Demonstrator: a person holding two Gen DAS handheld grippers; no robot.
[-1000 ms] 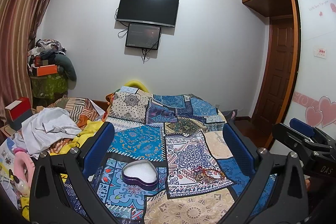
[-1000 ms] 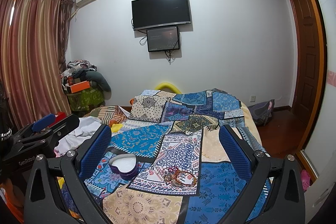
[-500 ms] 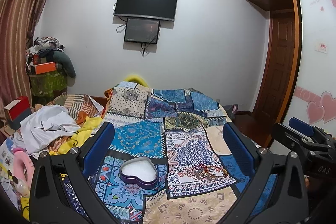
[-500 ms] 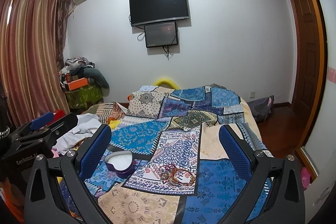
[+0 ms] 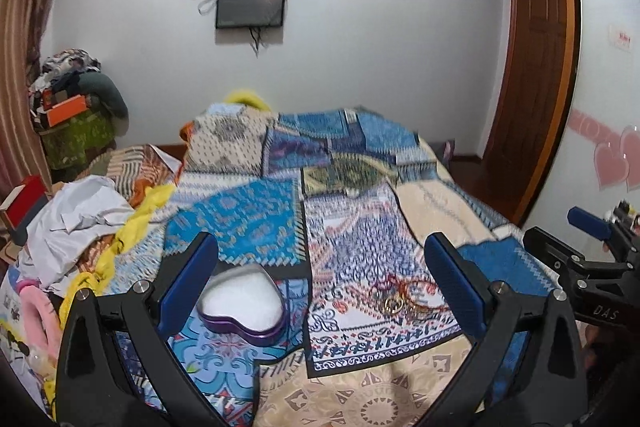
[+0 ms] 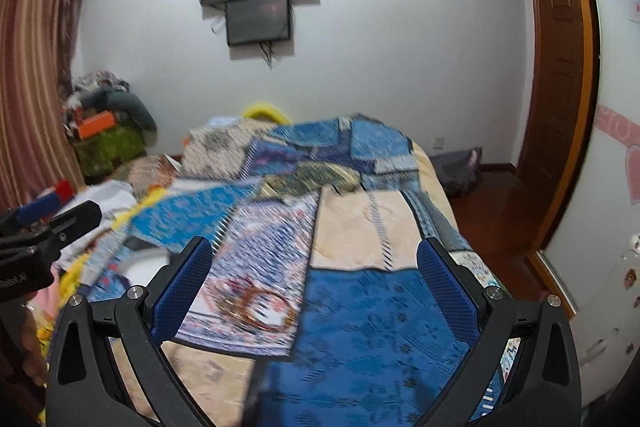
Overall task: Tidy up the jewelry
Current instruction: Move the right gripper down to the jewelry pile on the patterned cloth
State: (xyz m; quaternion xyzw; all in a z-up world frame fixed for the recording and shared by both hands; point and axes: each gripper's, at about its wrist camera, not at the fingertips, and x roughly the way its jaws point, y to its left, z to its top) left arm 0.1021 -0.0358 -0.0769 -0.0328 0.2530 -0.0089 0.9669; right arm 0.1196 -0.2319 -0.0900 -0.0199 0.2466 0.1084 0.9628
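We hold the left gripper (image 5: 320, 275) and right gripper (image 6: 314, 273) above the patchwork bedspread (image 5: 248, 219), both with jaws spread wide, nothing between them. The bracelets (image 5: 404, 297) lie tangled on the bedspread, just right of the purple heart-shaped tin (image 5: 244, 305), which sits open. Right view is blurred.

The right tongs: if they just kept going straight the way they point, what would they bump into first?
Most likely the patchwork bedspread. The right tongs, open and empty, point at the fabric just right of the tangle of bracelets. The picture is blurred, so depth is uncertain, but nothing else seems to lie in between.
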